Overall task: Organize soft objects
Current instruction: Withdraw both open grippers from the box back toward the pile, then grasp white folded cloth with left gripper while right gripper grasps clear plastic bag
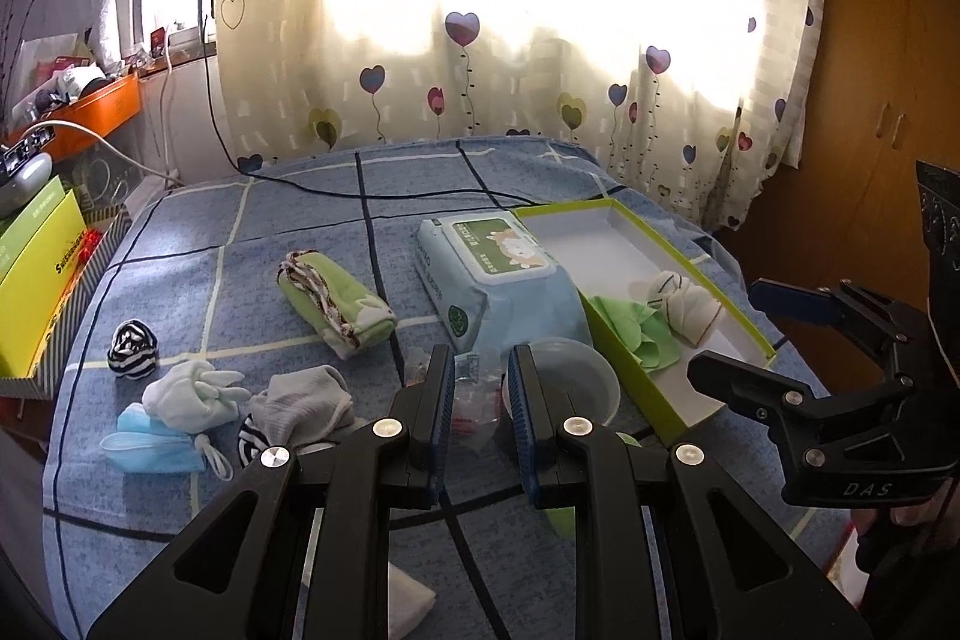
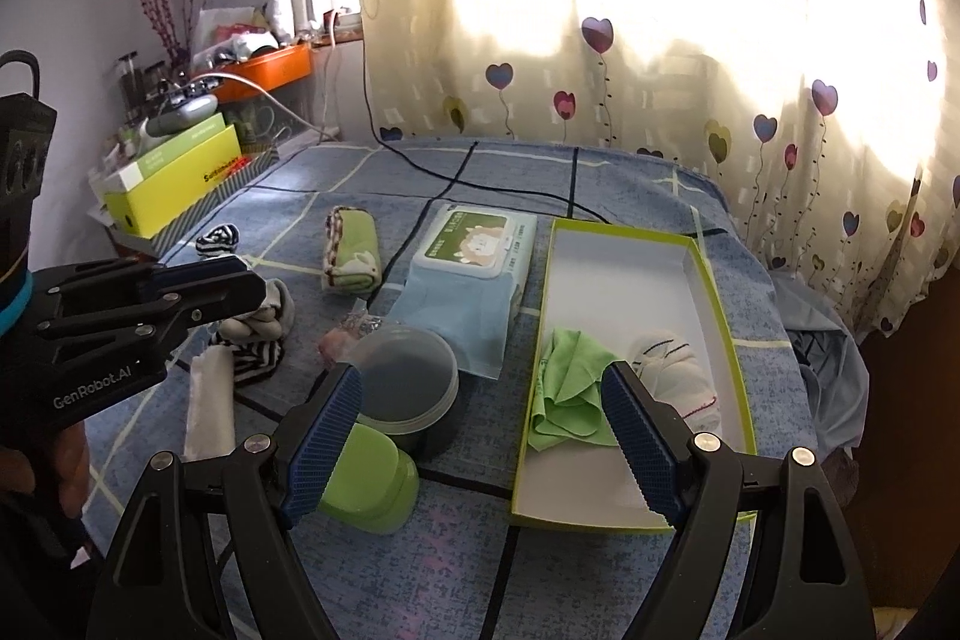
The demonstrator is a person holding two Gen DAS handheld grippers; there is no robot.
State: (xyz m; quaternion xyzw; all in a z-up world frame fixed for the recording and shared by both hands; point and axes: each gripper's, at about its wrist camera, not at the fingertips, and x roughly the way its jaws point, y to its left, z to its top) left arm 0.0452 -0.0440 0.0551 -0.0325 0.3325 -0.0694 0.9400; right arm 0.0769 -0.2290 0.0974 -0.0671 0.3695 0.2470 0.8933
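Note:
A green-rimmed white box (image 2: 714, 316) lies on the blue checked bed and holds a green cloth (image 2: 570, 388) and a white sock bundle (image 2: 672, 370). My right gripper (image 2: 480, 430) hovers wide open over the box's near left edge, nothing between its pads. My left gripper (image 1: 480, 400) stands narrowly open with nothing gripped; a clear wrapper lies on the bed beyond its gap. To its left lie grey socks (image 1: 306, 400), white socks (image 1: 192, 394), a blue face mask (image 1: 150, 445), a striped sock ball (image 1: 133, 349) and a rolled green towel (image 1: 336, 298).
A wipes pack (image 2: 474, 262) lies left of the box, with a clear round container (image 2: 408, 376) and a green tub (image 2: 366, 484) in front of it. A black cable crosses the far bed. Yellow boxes (image 2: 174, 196) crowd the left side; curtains hang behind.

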